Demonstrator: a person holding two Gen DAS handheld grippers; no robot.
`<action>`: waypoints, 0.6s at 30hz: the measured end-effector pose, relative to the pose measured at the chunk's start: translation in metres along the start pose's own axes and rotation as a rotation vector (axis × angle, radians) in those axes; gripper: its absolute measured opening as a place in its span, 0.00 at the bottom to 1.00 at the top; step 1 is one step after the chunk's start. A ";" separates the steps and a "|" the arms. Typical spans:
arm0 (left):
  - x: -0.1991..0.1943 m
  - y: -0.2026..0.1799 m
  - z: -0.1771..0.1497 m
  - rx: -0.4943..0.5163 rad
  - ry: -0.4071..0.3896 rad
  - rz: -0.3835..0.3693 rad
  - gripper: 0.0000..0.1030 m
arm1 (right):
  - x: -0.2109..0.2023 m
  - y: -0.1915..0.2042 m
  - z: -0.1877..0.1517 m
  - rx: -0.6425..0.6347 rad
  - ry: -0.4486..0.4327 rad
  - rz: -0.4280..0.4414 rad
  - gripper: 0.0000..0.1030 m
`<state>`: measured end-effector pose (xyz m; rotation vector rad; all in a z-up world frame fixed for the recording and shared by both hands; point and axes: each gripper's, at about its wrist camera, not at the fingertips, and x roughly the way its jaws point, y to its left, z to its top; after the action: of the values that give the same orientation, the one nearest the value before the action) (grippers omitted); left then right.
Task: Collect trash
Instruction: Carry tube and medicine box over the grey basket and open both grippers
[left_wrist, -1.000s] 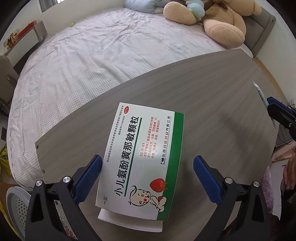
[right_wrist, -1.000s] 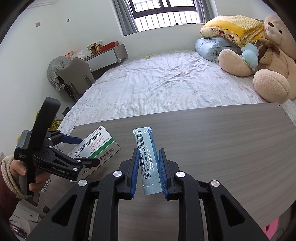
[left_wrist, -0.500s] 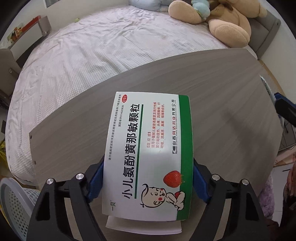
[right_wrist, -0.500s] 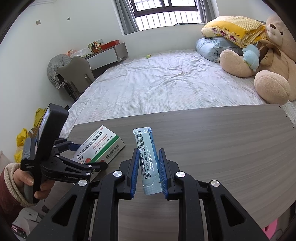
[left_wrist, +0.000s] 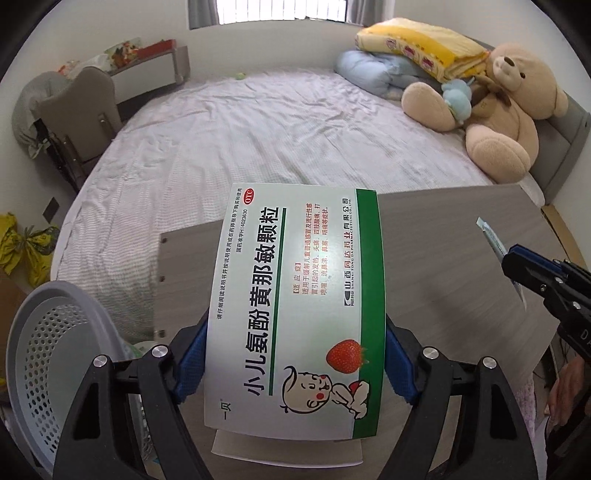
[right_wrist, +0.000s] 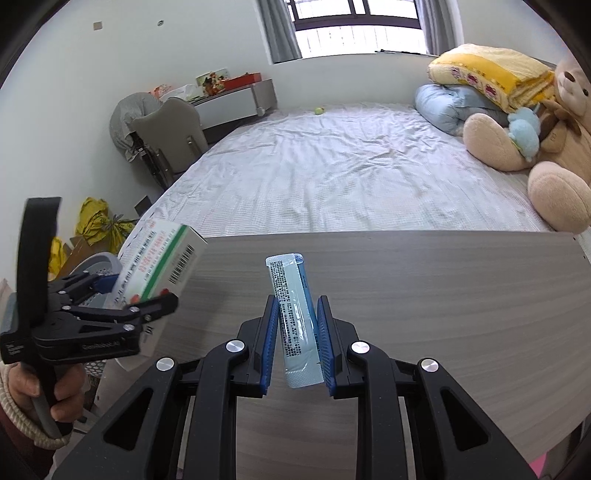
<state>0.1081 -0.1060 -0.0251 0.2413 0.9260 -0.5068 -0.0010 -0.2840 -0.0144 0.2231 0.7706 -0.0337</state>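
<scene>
Left tongs (left_wrist: 293, 363) pinch medicine box (left_wrist: 295, 314), lifted off worktop (right_wrist: 424, 280); right tongs (right_wrist: 297, 345) pinch sachet (right_wrist: 295, 321) above worktop. Step in hand: carrying box toward grey basket (left_wrist: 48, 332) at left. Next: centre over basket, release. Second ago box lay on worktop, left tongs spread.

Bench (right_wrist: 424, 295) surface bare across centre and right of right wrist frame. At left edge, left gripper (right_wrist: 122, 295) with medicine box (right_wrist: 162, 258) blocks path; grey basket (left_wrist: 51, 354) below, lower left of left wrist frame.
</scene>
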 end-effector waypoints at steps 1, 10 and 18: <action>-0.006 0.008 -0.001 -0.016 -0.013 0.022 0.75 | 0.003 0.006 0.002 -0.012 0.002 0.008 0.20; -0.045 0.084 -0.023 -0.148 -0.075 0.206 0.75 | 0.039 0.089 0.023 -0.114 0.024 0.138 0.20; -0.070 0.160 -0.059 -0.314 -0.074 0.374 0.75 | 0.069 0.177 0.042 -0.226 0.043 0.282 0.20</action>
<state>0.1145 0.0774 -0.0055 0.1047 0.8498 -0.0225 0.0976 -0.1168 0.0002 0.1161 0.7730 0.3242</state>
